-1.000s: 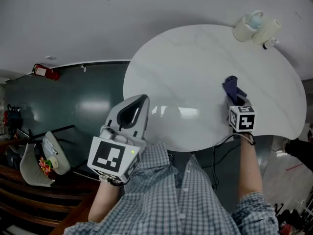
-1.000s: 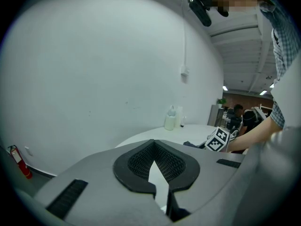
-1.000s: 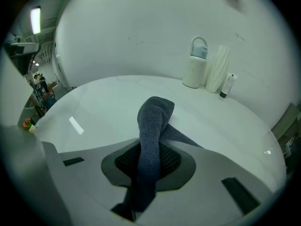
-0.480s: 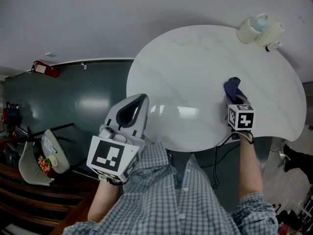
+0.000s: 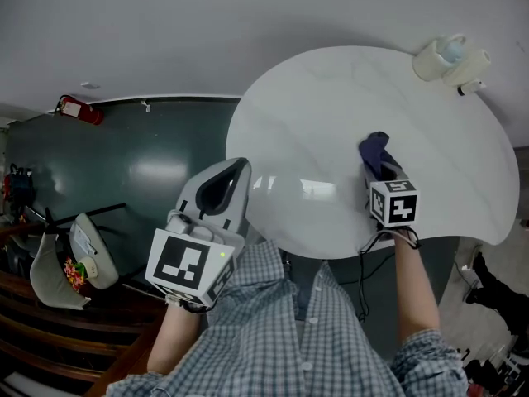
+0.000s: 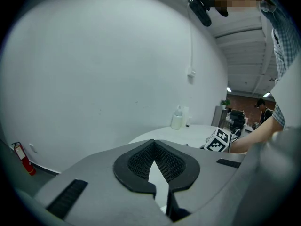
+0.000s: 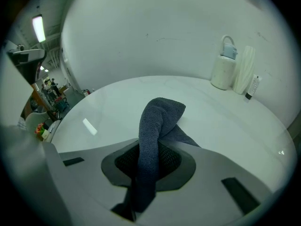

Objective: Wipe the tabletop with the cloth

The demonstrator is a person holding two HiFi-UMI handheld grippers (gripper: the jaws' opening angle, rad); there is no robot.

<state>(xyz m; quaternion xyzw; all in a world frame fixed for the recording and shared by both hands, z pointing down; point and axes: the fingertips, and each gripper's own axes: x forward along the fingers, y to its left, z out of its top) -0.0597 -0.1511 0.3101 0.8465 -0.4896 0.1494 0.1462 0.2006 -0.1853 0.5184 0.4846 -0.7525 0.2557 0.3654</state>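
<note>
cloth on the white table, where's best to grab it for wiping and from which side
Take the cloth by its bunched ridge, coming in low from the table's near edge. It is crumpled into a raised hump, with looser folds lying flat on the tabletop ahead, so a pinch there probably leaves fabric free to drag. The right tool is shut on just that part.

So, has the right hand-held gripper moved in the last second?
Yes. The right hand-held gripper, shut on the cloth, has slid left across the tabletop, away from the bottles at the far edge.
</note>
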